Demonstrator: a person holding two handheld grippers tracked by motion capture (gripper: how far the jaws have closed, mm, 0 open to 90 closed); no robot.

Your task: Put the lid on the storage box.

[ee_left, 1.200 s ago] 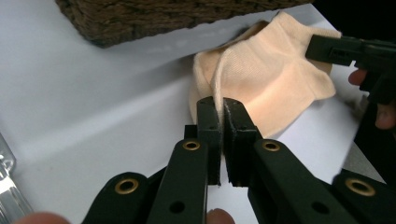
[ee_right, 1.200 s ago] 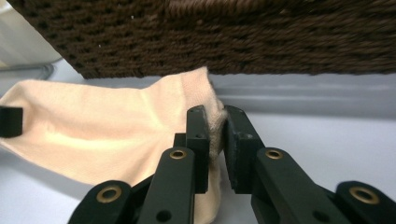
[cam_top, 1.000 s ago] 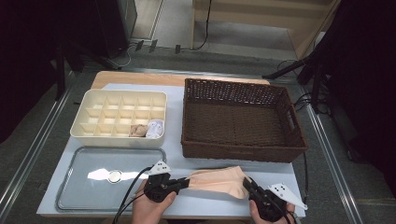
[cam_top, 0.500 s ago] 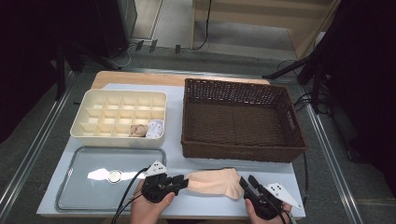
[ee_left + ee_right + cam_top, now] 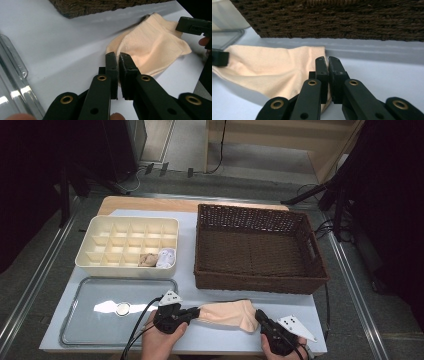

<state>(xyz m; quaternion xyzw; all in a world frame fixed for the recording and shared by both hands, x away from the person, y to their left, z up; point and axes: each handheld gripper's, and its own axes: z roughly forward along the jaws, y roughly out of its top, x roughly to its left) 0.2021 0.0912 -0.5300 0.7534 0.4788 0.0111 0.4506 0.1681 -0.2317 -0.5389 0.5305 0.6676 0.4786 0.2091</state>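
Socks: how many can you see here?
3: a peach sock on the table between the grippers, and two rolled ones, a beige and a white, in the divided organizer's front compartments.

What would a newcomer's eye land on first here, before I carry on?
Probably the peach-coloured fabric sock lying at the near edge of the pale blue table, with the left gripper shut on one end and the right gripper shut on the other. Next, the big dark brown wicker basket just behind it, and left of that the cream plastic divided organiser box holding two small rolled bundles.
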